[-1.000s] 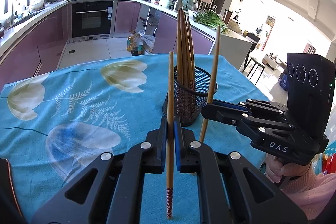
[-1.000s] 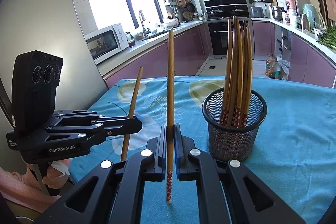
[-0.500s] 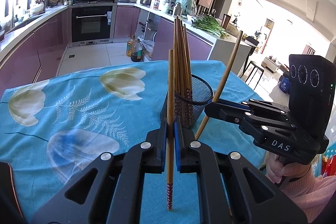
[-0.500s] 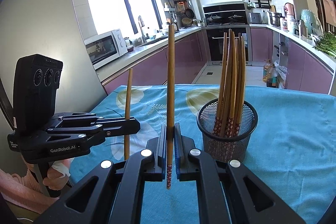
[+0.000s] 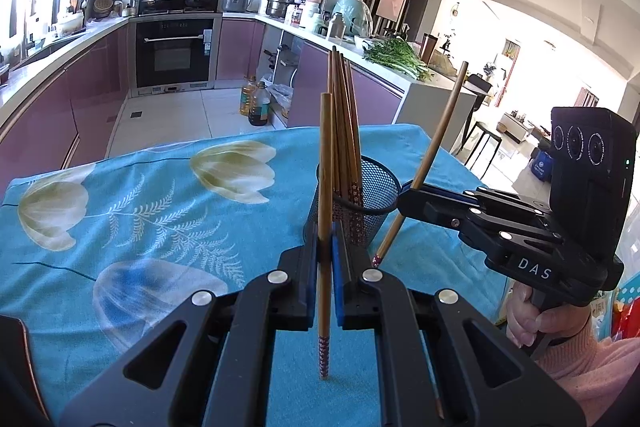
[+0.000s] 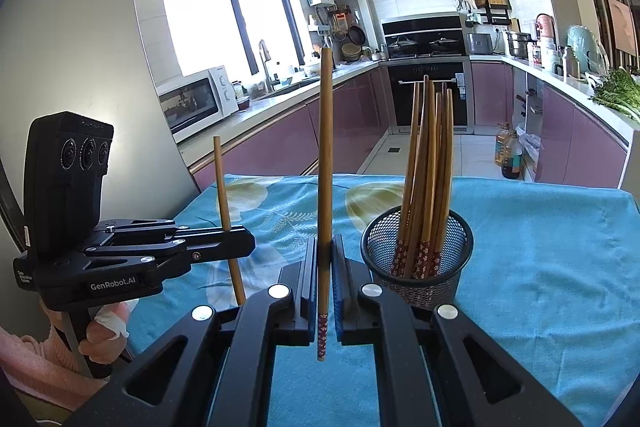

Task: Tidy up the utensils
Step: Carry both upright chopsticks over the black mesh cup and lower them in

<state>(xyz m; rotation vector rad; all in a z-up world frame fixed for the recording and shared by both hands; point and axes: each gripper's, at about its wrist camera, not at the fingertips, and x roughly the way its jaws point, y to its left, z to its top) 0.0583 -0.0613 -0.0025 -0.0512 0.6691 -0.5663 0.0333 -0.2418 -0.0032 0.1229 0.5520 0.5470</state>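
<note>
Both grippers stay clamped on chopsticks; right gripper's chopstick (image 5: pixel 424 163) has tilted further beside the holder (image 5: pixel 374 195).

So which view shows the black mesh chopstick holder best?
The right wrist view: the black mesh chopstick holder stands unobstructed, rim and chopsticks clear. In the left wrist view, the held chopstick and jaws partly cover it.

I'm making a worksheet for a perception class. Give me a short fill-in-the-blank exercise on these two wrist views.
1. Each gripper is shut on one ____.
2. The other chopsticks stand in a black ____ holder.
3. The tablecloth is blue with a ____ print.
4. Seen from the left wrist, the chopstick in the right gripper is ____, not upright.

Missing words: chopstick; mesh; flower; tilted
</note>
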